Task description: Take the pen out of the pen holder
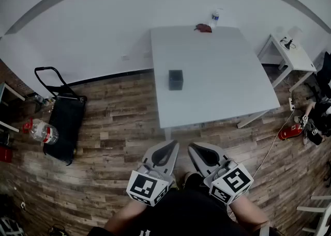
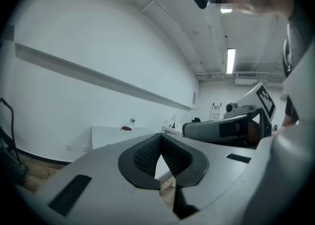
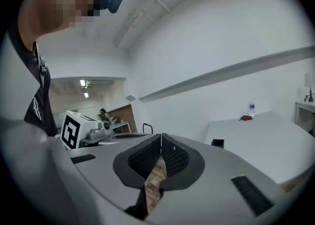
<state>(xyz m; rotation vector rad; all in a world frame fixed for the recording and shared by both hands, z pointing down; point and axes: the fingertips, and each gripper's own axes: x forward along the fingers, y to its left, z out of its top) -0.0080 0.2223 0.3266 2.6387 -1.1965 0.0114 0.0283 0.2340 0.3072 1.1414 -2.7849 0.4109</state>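
You hold the left grey plastic gripper (image 1: pixel 171 146) and the right grey plastic gripper (image 1: pixel 195 147) side by side, close to your body and over the brown wood-plank floor (image 1: pixel 119 121). That looks like a ready stance: neither has reached the white, smooth-topped rectangular table (image 1: pixel 227 90) ahead. Both point roughly level. On each, the ribbed black pads are pressed together at the tips with nothing between them, and only floorboards show through the slot behind. The task's thing, the small dark box-shaped pen holder (image 1: pixel 175 79), stands upright near the table's left edge, about halfway along it and well apart from both grippers. It looks matte and hard-sided. Any pen in it is too small to make out from here, so expect to look again once you are closer. A clear plastic bottle (image 1: pixel 214 19) and a small red object (image 1: pixel 203 28) sit by the far edge, well out of your path. You will need the jaws parted before either gripper can take a slim, smooth pen barrel.
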